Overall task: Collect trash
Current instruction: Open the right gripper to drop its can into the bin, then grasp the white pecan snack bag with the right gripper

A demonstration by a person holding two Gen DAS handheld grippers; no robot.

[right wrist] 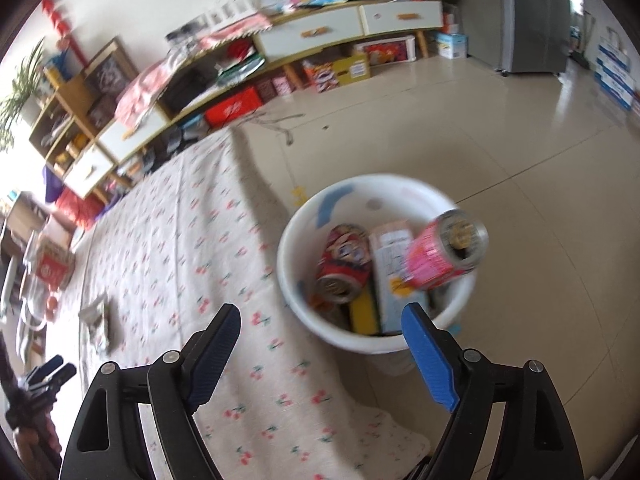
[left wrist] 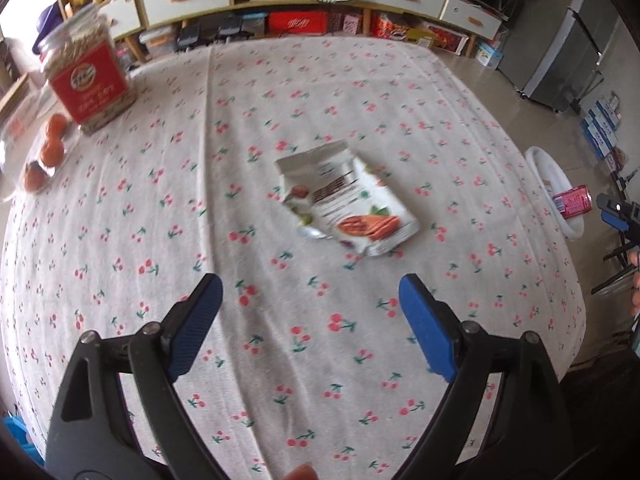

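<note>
An opened white snack pouch [left wrist: 347,200] with nut pictures lies flat on the cherry-print tablecloth [left wrist: 160,220]. My left gripper [left wrist: 310,300] is open and empty, a short way in front of the pouch. My right gripper [right wrist: 322,322] is open and empty above the table edge beside a white bin [right wrist: 372,264]. A pink can [right wrist: 444,250], blurred, is in the air over the bin's right rim. A red can [right wrist: 344,262] and flattened cartons lie inside. The bin [left wrist: 554,192] and pink can [left wrist: 573,200] also show at the right of the left wrist view.
A jar with a red label [left wrist: 86,76] and a bag of oranges [left wrist: 46,152] stand at the table's far left. Low shelving with drawers and boxes [left wrist: 280,8] runs behind the table. A grey fridge [right wrist: 536,16] stands on the tiled floor.
</note>
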